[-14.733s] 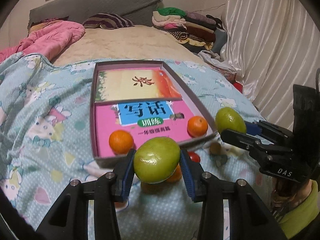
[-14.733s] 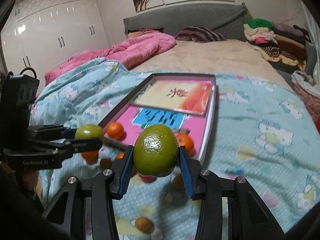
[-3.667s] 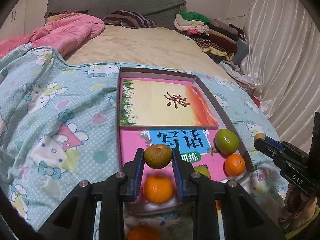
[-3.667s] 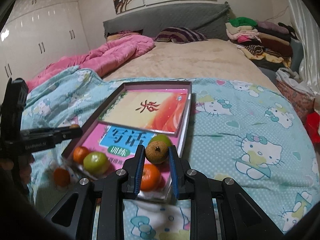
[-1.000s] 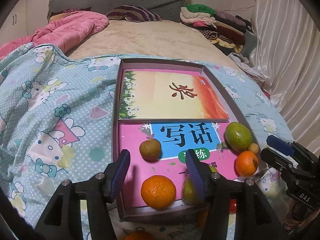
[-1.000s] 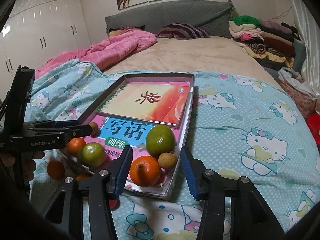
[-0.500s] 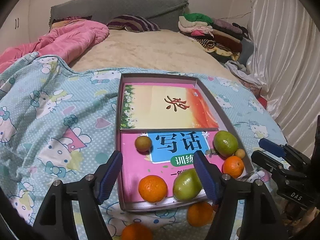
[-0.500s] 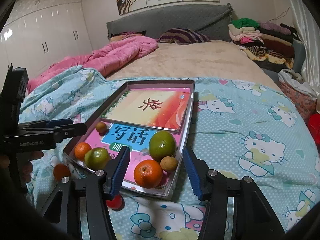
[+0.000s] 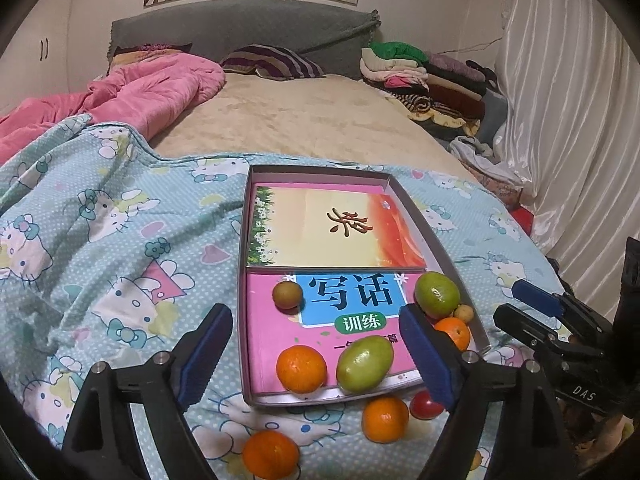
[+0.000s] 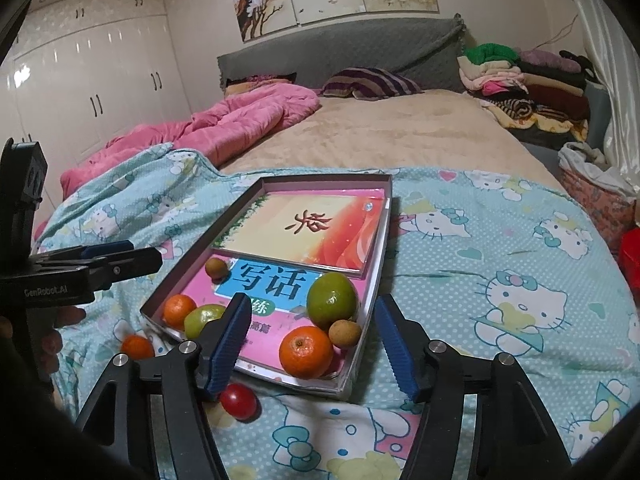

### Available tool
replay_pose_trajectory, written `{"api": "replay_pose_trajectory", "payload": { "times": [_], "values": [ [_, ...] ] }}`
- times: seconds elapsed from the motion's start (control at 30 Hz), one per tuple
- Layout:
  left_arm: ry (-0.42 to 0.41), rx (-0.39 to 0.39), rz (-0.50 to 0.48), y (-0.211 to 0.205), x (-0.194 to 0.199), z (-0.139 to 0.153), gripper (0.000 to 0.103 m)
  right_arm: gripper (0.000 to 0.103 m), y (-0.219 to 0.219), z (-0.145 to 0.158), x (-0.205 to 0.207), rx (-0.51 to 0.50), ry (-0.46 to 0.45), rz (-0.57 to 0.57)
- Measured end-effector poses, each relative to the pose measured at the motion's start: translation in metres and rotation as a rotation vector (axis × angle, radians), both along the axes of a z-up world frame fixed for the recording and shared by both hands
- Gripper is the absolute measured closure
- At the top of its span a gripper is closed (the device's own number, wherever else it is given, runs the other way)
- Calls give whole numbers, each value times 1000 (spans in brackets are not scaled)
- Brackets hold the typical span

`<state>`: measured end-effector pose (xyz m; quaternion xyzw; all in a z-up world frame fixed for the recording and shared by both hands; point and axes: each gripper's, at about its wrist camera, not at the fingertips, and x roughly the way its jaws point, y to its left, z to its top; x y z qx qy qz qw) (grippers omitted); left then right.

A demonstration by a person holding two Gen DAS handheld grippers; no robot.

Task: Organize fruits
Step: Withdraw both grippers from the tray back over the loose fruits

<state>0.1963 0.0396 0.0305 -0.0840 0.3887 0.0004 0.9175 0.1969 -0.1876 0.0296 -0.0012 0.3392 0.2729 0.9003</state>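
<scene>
Both claws, left claw (image 9: 316, 354) and right claw (image 10: 310, 338), now farther back, jaws apart, empty, above tray (image 9: 244, 280) of round glossy fruits (image 9: 364, 364)

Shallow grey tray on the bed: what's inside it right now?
Inside the shallow grey tray: a yellow-orange book overlapping a pink workbook, two oranges, two green fruits, two small brown fruits. The tray floor beneath is covered.

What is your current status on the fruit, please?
Left gripper and right gripper open, empty. Six fruits in tray. Red fruit on blanket.
</scene>
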Motion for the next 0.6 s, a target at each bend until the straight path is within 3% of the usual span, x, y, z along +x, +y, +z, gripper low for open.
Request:
{"api": "replay_pose_trajectory", "payload": {
  "times": [0.6],
  "values": [
    [3,5,-6,-6,-22,3,14,31,2,10,-16,1,-40,19]
  ]
}}
